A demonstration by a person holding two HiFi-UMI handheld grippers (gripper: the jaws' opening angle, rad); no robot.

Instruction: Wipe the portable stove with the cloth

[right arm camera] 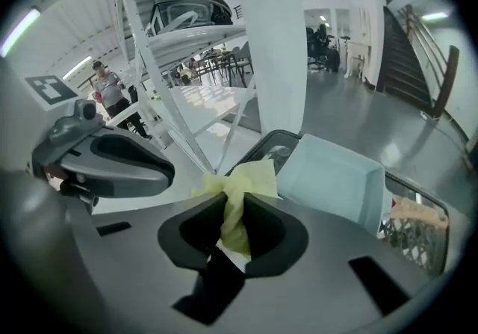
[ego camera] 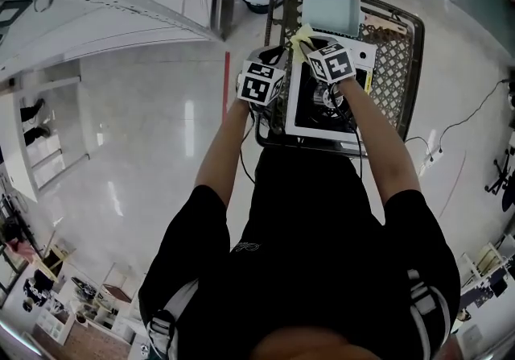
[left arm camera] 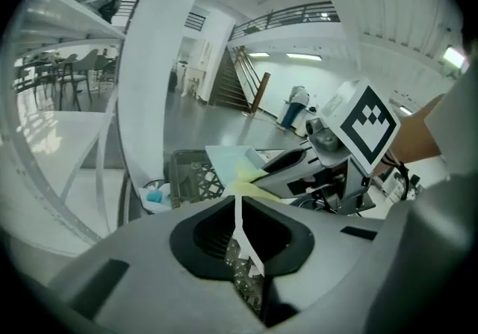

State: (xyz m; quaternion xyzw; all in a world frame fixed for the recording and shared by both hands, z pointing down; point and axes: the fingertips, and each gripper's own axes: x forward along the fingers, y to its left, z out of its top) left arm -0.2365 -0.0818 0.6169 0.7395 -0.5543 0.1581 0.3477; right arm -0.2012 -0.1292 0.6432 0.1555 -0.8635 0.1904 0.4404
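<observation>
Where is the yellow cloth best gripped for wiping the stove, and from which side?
Probably its bunched middle, from above. The right gripper pinches that gather of the cloth, and the loose corners fanning past the jaw tips can then drag flat across the stove.

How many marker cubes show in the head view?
2. One cube on the left gripper, left of the stove; the other on the right gripper, over the stove by the yellow cloth. None appears hidden.

Much of the portable stove [ego camera: 307,109] is covered by the right gripper [ego camera: 312,48] and an arm [ego camera: 378,141], and the lower end of the yellow cloth [right arm camera: 239,190] is hidden between that gripper's fingers [right arm camera: 190,232].
</observation>
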